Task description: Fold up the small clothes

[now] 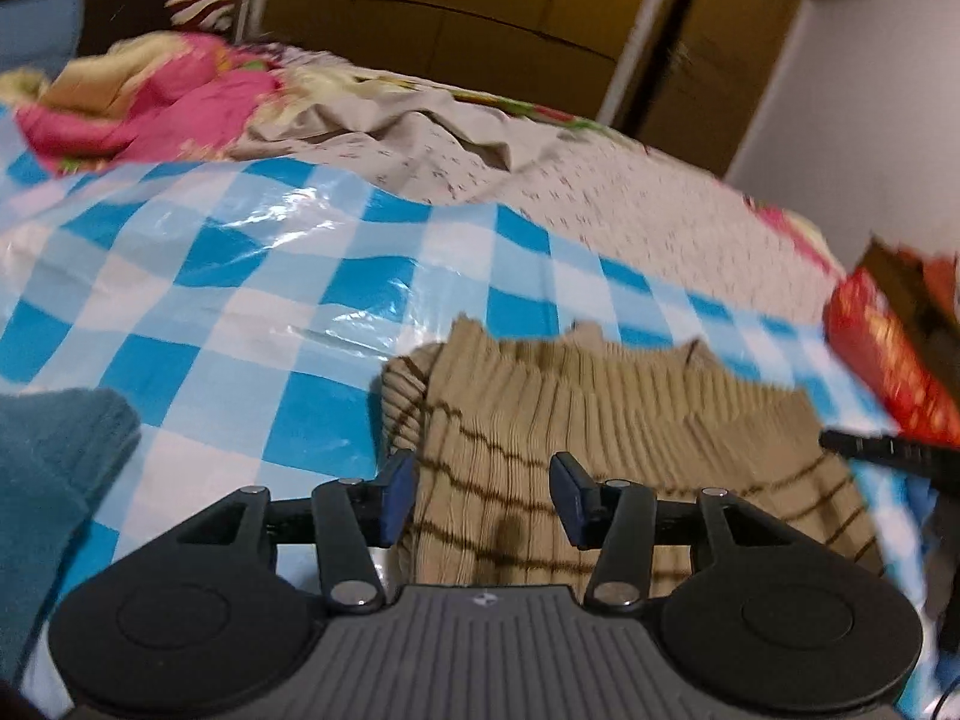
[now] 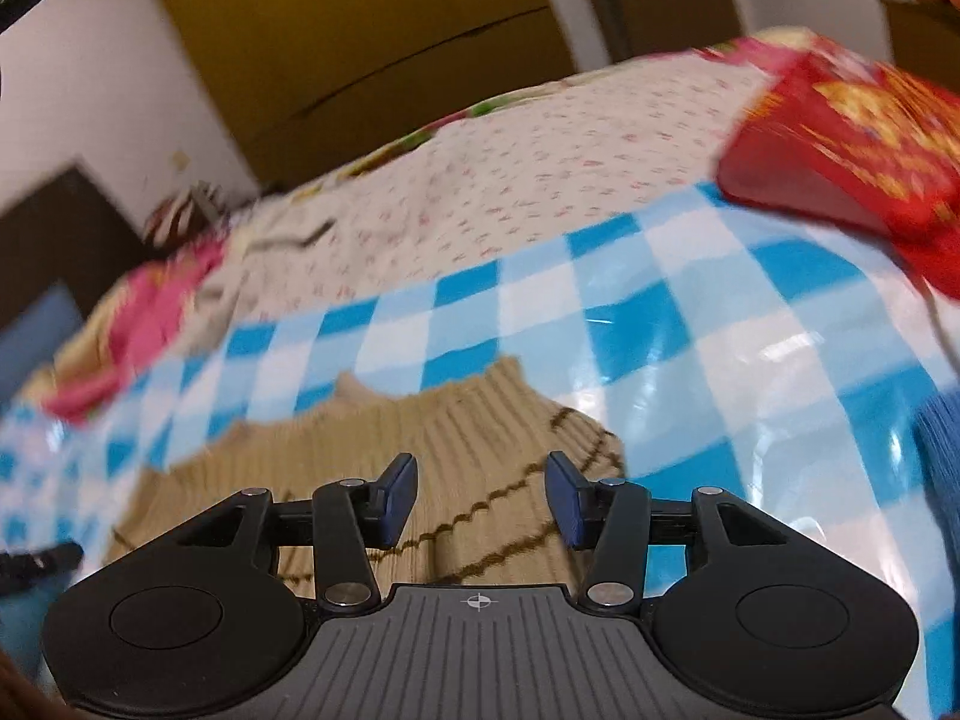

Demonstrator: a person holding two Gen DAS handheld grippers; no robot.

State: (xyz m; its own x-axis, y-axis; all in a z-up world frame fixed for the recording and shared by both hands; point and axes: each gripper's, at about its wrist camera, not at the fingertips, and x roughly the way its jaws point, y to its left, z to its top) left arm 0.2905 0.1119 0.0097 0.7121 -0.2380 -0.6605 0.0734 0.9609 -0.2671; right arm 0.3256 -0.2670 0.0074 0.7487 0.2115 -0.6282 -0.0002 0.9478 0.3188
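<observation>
A small tan ribbed sweater with thin brown stripes (image 1: 600, 420) lies flat on a blue-and-white checked plastic sheet (image 1: 240, 276). My left gripper (image 1: 483, 495) is open and empty, hovering over the sweater's left part, its jaws wide apart. In the right wrist view the same sweater (image 2: 384, 444) lies below my right gripper (image 2: 480, 495), which is open and empty over the sweater's right part. The right gripper's black tip shows at the right edge of the left wrist view (image 1: 882, 450).
A teal folded garment (image 1: 54, 468) lies at the left. A red printed bag (image 2: 852, 138) sits at the right on the bed. A blue garment (image 2: 942, 456) is at the far right. Pink bedding (image 1: 150, 102) and a floral bedsheet (image 1: 630, 210) lie behind.
</observation>
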